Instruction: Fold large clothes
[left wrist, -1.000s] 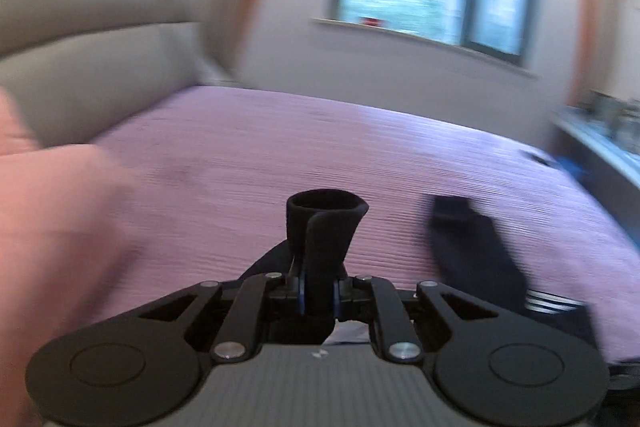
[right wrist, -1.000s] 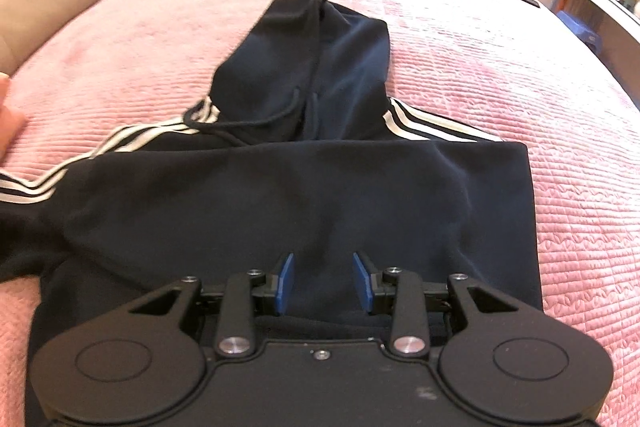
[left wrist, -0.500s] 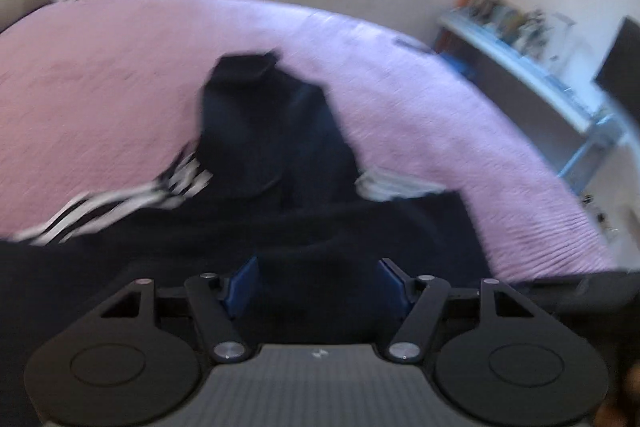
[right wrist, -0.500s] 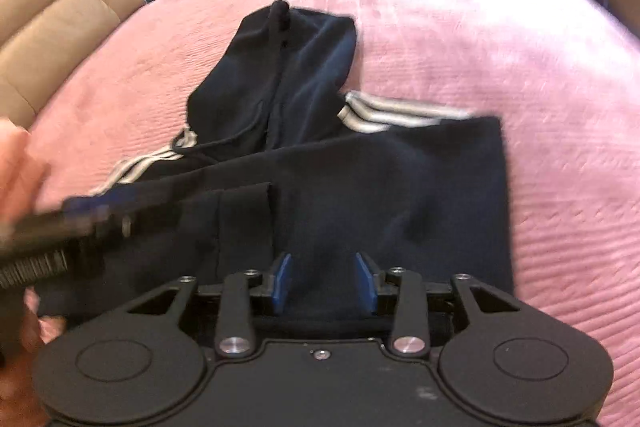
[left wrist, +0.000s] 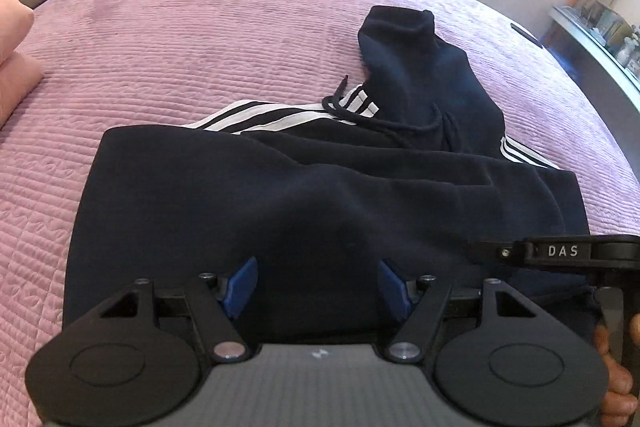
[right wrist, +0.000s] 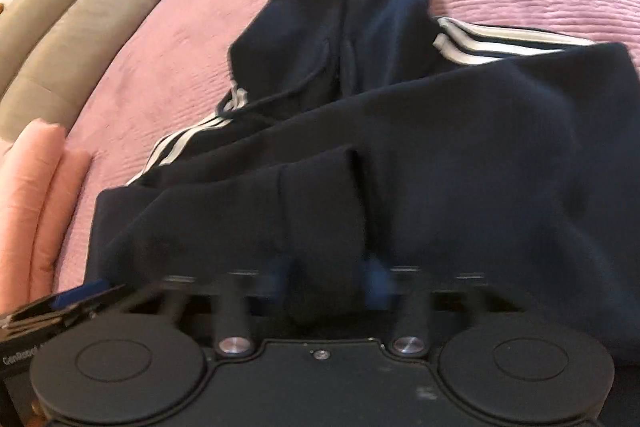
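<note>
A dark navy hoodie with white sleeve stripes lies on the pink bed, body near me, hood pointing away. It also shows in the right wrist view. My left gripper is open and empty, low over the hoodie's near hem. My right gripper is open, blurred, just over the near hem with a folded sleeve cuff in front of it. Part of the right gripper shows at the left view's right edge.
The quilted pink bedspread stretches all round the hoodie. A pink pillow lies at the left. A beige headboard is at the far left. A shelf with small items runs along the right wall.
My left gripper let go of the dark sleeve cuff, opened, and swung down over the hoodie's near hem. The sleeve now lies folded across the body. My right gripper shifted closer and lower.
</note>
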`<action>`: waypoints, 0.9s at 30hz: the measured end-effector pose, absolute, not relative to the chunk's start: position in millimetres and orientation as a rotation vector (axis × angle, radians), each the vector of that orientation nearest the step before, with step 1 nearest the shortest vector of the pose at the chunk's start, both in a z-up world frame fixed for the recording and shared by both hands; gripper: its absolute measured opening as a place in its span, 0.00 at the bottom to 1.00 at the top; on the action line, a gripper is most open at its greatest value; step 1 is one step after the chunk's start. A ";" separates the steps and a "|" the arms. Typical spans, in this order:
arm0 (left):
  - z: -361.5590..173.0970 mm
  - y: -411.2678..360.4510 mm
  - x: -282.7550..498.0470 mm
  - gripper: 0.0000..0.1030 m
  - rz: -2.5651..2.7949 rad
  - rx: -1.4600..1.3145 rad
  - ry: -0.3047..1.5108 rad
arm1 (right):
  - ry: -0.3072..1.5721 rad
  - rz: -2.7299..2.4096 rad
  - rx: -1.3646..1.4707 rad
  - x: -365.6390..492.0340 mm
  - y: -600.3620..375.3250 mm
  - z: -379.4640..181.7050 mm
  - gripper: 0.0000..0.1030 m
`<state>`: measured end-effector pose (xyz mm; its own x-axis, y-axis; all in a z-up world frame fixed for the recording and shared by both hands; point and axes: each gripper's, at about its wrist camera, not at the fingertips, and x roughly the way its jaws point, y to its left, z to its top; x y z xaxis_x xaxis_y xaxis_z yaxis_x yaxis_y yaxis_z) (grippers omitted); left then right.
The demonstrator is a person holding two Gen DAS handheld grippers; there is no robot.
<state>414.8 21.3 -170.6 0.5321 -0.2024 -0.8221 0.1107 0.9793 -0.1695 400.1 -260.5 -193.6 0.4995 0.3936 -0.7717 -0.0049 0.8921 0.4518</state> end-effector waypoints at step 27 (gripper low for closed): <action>-167.1 -15.1 481.0 0.64 -0.253 -0.057 0.926 | 0.876 0.023 0.096 384.6 -318.3 -143.3 0.29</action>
